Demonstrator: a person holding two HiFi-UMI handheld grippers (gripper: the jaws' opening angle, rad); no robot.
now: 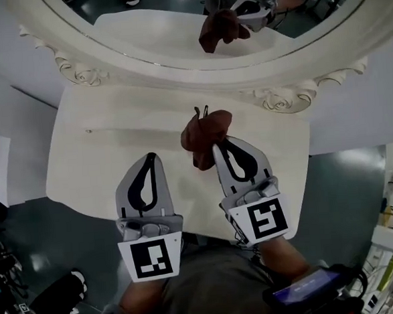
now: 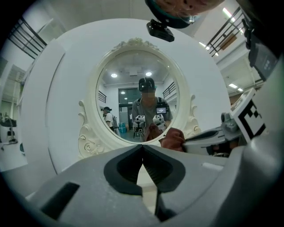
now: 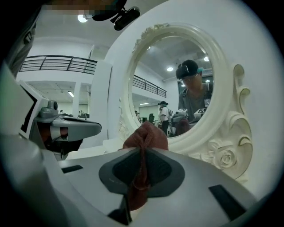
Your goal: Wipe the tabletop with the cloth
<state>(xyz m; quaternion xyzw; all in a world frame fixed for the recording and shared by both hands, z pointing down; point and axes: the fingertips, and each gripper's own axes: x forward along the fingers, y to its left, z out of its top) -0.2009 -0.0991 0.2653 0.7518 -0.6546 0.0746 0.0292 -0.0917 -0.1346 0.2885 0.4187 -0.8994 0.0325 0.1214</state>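
A bunched reddish-brown cloth (image 1: 204,136) is pinched in my right gripper (image 1: 217,147), held over the middle of the cream tabletop (image 1: 116,158). In the right gripper view the cloth (image 3: 144,142) fills the seam between the shut jaws and bulges out past their tips. My left gripper (image 1: 149,157) hovers over the tabletop to the left of the cloth, its jaws shut with nothing between them (image 2: 142,148). In the left gripper view the cloth (image 2: 173,139) shows at the right, beside the other gripper.
An oval mirror (image 1: 174,27) in an ornate cream frame (image 1: 283,100) stands along the table's far edge and reflects the cloth and grippers. A thin line or crack (image 1: 127,129) runs across the top at the left. Grey floor (image 1: 346,183) lies past the table's right edge.
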